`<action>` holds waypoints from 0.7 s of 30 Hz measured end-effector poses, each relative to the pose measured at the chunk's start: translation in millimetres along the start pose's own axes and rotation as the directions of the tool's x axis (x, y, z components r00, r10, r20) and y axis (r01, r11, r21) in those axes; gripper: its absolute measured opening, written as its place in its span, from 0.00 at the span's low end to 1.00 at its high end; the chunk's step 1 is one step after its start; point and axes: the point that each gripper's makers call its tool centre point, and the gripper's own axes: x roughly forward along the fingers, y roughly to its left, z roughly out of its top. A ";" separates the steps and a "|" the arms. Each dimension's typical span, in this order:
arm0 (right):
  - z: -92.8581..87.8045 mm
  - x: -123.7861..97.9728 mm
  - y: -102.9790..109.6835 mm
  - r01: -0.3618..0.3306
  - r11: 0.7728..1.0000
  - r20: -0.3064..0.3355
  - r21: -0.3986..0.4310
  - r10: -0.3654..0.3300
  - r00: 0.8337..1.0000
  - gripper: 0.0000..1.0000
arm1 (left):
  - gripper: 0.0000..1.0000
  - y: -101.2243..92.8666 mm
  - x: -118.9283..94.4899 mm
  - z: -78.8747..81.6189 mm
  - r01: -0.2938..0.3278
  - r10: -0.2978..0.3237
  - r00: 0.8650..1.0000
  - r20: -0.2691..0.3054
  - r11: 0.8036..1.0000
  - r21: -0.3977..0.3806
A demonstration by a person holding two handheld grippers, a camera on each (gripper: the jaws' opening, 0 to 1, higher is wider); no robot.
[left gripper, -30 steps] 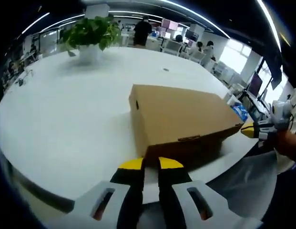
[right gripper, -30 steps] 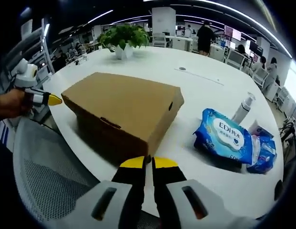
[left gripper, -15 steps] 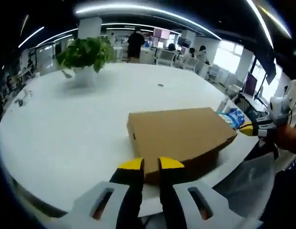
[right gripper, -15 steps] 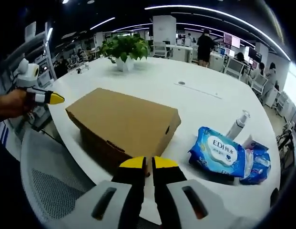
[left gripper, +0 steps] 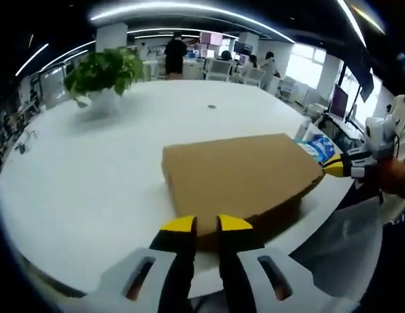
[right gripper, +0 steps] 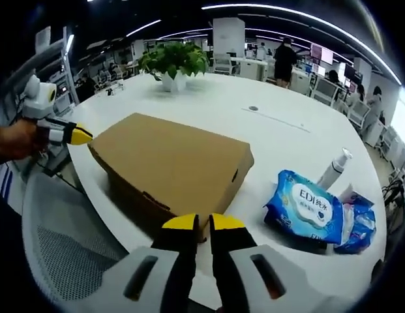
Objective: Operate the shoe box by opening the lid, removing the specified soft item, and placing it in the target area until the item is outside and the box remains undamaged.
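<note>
A brown cardboard shoe box [left gripper: 241, 173] lies on the round white table [left gripper: 91, 169] with its lid down. My left gripper [left gripper: 207, 225] hovers at the box's near edge, its yellow-tipped jaws nearly together and holding nothing. The right gripper [left gripper: 336, 168] shows at the box's right corner, held by a hand. In the right gripper view the same box [right gripper: 173, 166] lies ahead. My right gripper [right gripper: 205, 222] sits over its near edge, jaws close together and empty. The left gripper [right gripper: 75, 135] points at the box's left corner. What is inside the box is hidden.
A blue wet-wipes pack [right gripper: 306, 202] and a white pump bottle [right gripper: 336, 166] lie right of the box. A potted plant [right gripper: 173, 62] stands at the far side of the table. A grey mesh chair [right gripper: 65, 254] is below the table edge. People and desks fill the background.
Both views have shifted a little with the hands. The box stays shut and in place. Neither gripper's jaws have changed.
</note>
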 end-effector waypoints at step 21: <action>3.0 -5.4 3.8 -0.060 0.998 0.041 0.008 0.059 0.997 0.22 | 0.22 1.4 -9.9 4.7 0.033 -0.034 0.999 0.003 0.989 0.143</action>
